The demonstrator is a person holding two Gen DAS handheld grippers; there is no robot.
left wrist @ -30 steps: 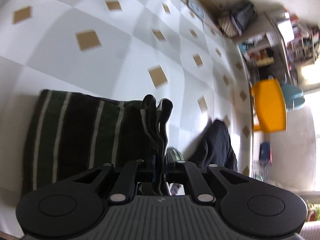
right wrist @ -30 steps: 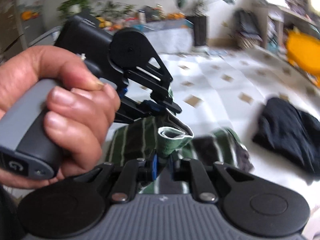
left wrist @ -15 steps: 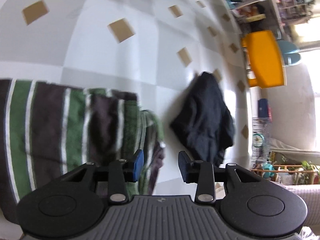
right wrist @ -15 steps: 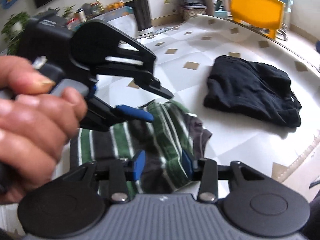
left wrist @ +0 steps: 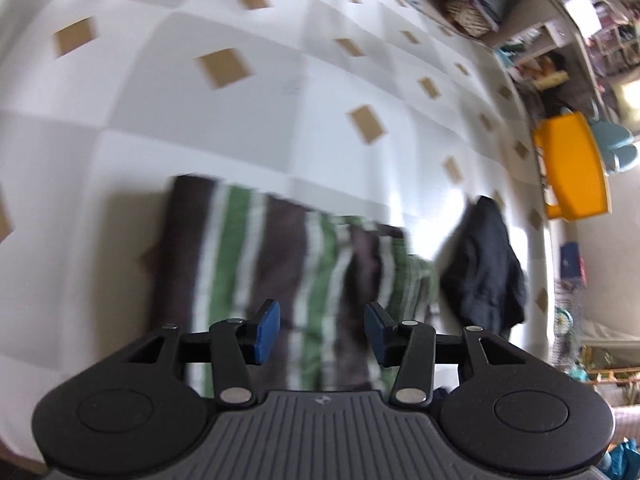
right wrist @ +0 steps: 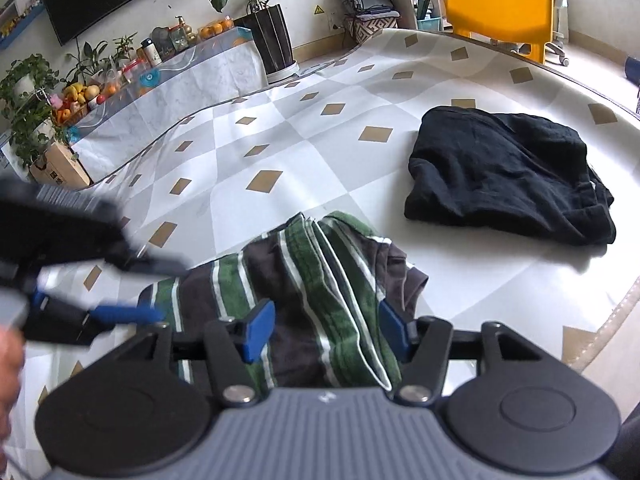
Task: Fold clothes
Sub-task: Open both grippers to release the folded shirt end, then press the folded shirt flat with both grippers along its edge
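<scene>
we've got the striped shirt (right wrist: pixel 304 300) folded on the worktop (right wrist: pixel 280 128) under both opening, empty claws (left wrist: pixel 320 330) (right wrist: pixel 326 330) — the black garment (right wrist: pixel 508 176) beside it looks still crumpled.

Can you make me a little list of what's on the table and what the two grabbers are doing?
table: white cloth with tan diamonds
striped shirt: green, dark and white, folded, lying near the grippers
black garment: crumpled heap, apart from the striped shirt, to its right in the right wrist view
left gripper: jaws opening, nothing pressed between them, above the striped shirt
right gripper: jaws opening, pads not pressing the shirt
fold: striped shirt looks released; black garment not yet folded
</scene>
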